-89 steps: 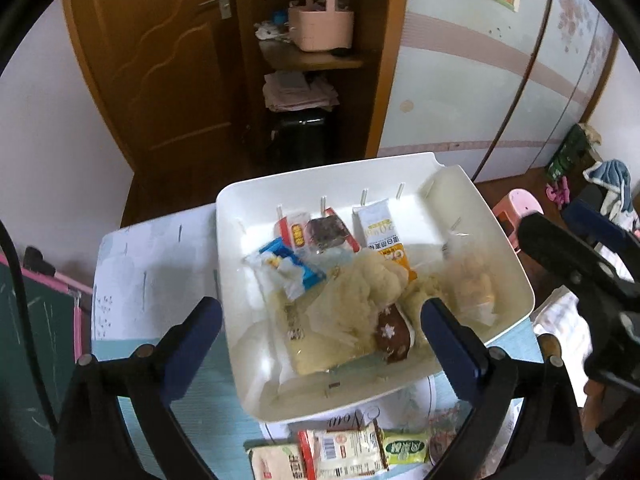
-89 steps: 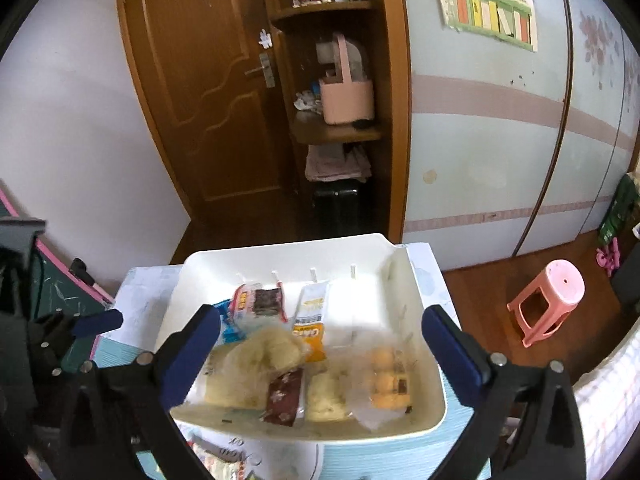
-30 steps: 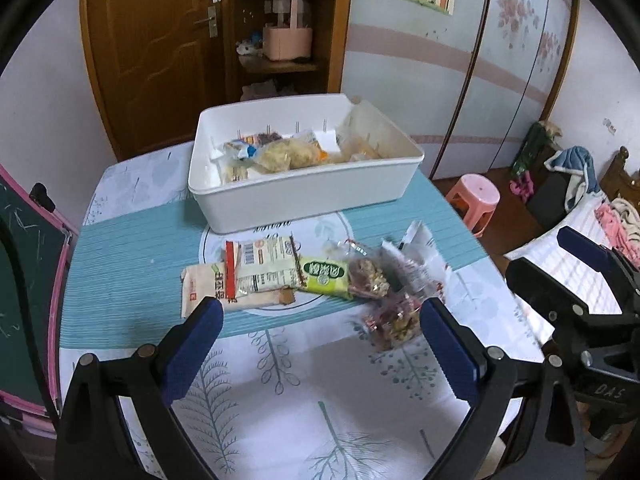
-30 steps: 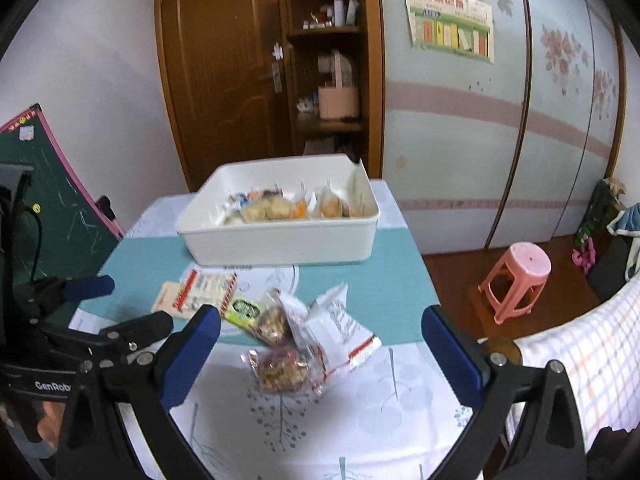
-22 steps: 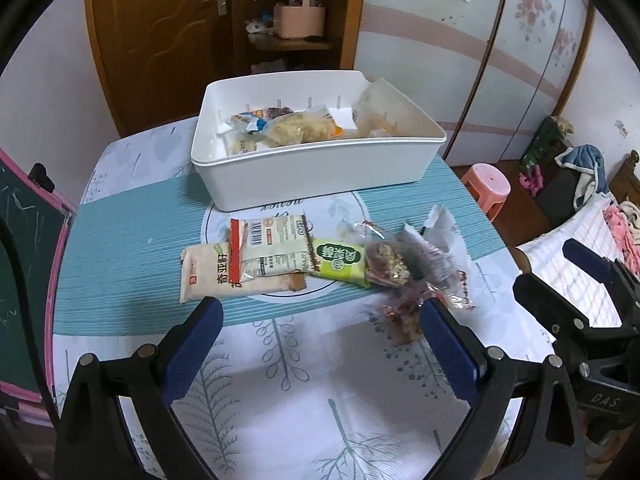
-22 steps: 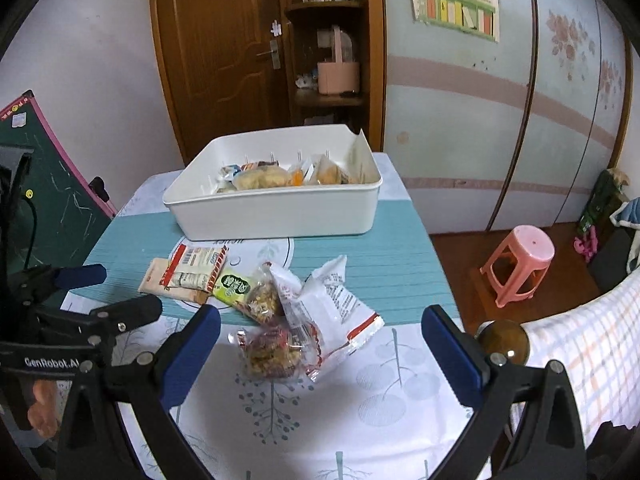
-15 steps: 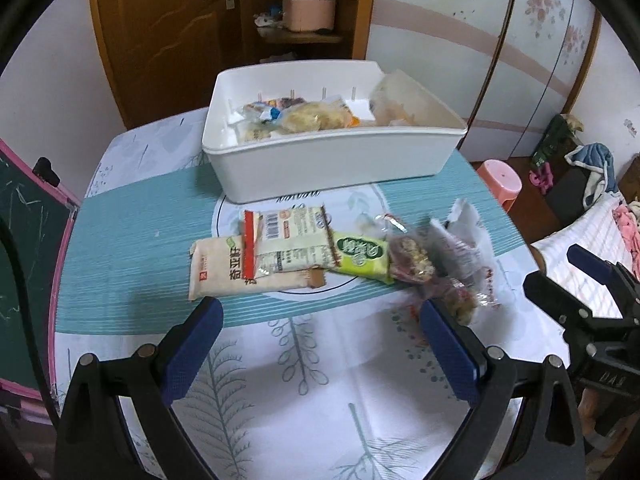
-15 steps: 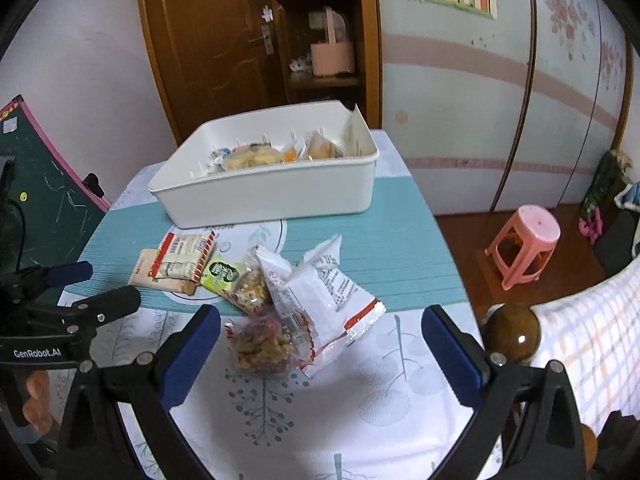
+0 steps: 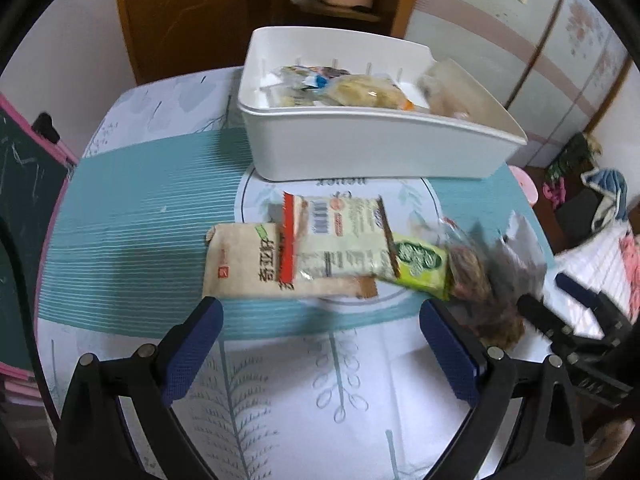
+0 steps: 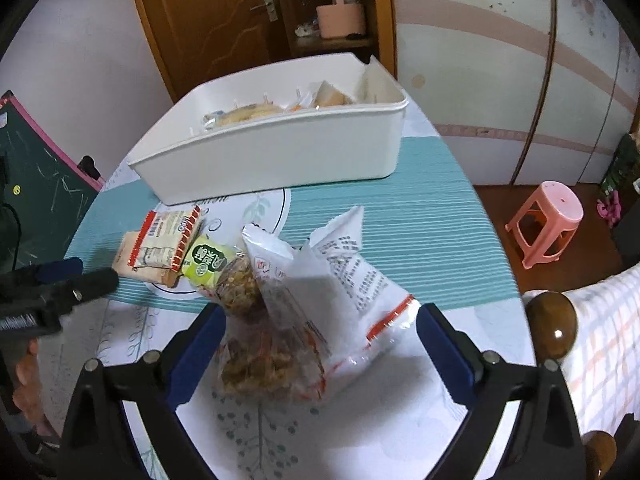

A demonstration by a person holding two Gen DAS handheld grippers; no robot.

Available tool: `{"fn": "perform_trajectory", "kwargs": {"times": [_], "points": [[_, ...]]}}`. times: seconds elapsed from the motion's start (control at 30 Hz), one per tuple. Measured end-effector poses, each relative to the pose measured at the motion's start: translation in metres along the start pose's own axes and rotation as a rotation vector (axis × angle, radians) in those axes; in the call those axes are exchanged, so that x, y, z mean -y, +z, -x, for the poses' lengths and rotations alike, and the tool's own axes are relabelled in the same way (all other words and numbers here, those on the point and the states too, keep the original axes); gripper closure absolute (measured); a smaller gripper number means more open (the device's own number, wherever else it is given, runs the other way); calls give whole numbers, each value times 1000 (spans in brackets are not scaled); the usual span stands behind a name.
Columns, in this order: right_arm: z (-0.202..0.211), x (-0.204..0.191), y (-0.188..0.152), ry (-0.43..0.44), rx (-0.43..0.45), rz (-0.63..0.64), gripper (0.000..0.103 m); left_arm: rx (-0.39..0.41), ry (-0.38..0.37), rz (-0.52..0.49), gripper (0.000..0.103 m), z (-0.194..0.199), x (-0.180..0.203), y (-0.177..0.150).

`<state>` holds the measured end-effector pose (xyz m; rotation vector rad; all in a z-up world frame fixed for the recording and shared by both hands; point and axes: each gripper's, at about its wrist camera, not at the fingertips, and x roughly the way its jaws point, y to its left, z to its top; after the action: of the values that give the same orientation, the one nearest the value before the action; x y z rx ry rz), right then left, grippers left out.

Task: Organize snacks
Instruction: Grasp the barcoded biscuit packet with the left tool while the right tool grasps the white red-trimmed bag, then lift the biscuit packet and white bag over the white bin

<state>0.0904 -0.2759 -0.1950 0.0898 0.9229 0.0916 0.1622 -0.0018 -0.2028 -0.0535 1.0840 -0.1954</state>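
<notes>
A white bin (image 9: 372, 148) with several snacks inside stands at the back of the table. In front of it lie a beige packet (image 9: 248, 264), a red-edged white packet (image 9: 336, 240), a green packet (image 9: 420, 260) and a clear bag of nuts (image 9: 472, 276). My left gripper (image 9: 318, 312) hangs open just short of the beige packet, holding nothing. My right gripper (image 10: 320, 316) is wide, its jaws closing a little. White bags (image 10: 344, 272) and a clear nut bag (image 10: 260, 364) lie between its fingers, and the pads do not touch them.
A green chalkboard (image 10: 36, 184) leans at the table's left. A pink stool (image 10: 544, 220) stands on the floor to the right, beside a bed with a checked cover (image 10: 600, 340) and a wooden knob (image 10: 552, 324). Behind the table are a door and a shelf with a pink basket (image 10: 340, 20).
Both grippers came back from above the bin and sank toward the table. The loose snacks now lie close in front of the left fingers and between the right ones.
</notes>
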Motion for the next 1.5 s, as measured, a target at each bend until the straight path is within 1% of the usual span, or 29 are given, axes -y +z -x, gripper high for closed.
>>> {"fn": "perform_trajectory", "kwargs": {"times": [0.03, 0.1, 0.13, 0.17, 0.2, 0.23, 0.27, 0.3, 0.43, 0.6, 0.7, 0.73, 0.77, 0.8, 0.87, 0.93, 1.07, 1.17, 1.27, 1.4, 1.5], "points": [[-7, 0, 1, -3, -11, 2, 7, -4, -9, 15, 5, -3, -3, 5], [-17, 1, 2, 2, -33, 3, 15, -14, -27, 34, 5, -8, -7, 12], [-21, 2, 2, 17, -46, -2, 17, -24, -44, 42, 5, -12, -8, 16], [-25, 3, 2, 28, -58, -9, 23, -32, -54, 46, 5, -15, -7, 19], [-28, 4, 2, 35, -70, -17, 26, -41, -63, 50, 5, -20, -7, 22], [-31, 6, 2, 44, -76, -26, 31, -54, -71, 49, 5, -26, -5, 25], [-32, 8, 1, 43, -81, -30, 42, -66, -72, 46, 5, -32, -3, 28], [-35, 9, 1, 42, -91, -29, 45, -75, -66, 44, 5, -38, 0, 31], [-35, 6, -1, 28, -86, 0, 46, -106, -33, 45, 5, -60, 7, 37], [-33, 3, -3, 2, -75, 24, 49, -122, 57, 15, 5, -79, 17, 39], [-34, 3, -3, 0, -75, 28, 49, -94, 97, -22, 22, -80, 24, 40], [-34, 4, -3, -1, -74, 29, 49, -85, 109, -36, 30, -79, 26, 40], [-34, 4, -3, -2, -73, 30, 49, -80, 105, -48, 37, -79, 28, 41], [-34, 4, -2, -3, -72, 31, 49, -80, 98, -52, 38, -79, 28, 42], [-34, 4, -2, -4, -70, 31, 49, -68, 101, -68, 50, -76, 29, 42], [-34, 4, -3, -5, -68, 32, 50, -59, 99, -72, 51, -73, 30, 43], [-34, 6, -3, -3, -66, 29, 52, -34, 87, -44, 52, -64, 25, 40], [-32, 7, 0, 1, -69, 19, 55, 1, 97, -39, 52, -48, 23, 36], [-29, 8, 1, 4, -65, -2, 55, 48, 101, -43, 52, -25, 23, 33], [-12, 6, 6, -5, -23, -18, 55, 93, 98, -54, 52, 2, 24, 26], [12, 3, 13, -10, 42, -22, 55, 116, 87, -55, 52, 20, 27, 23]]}}
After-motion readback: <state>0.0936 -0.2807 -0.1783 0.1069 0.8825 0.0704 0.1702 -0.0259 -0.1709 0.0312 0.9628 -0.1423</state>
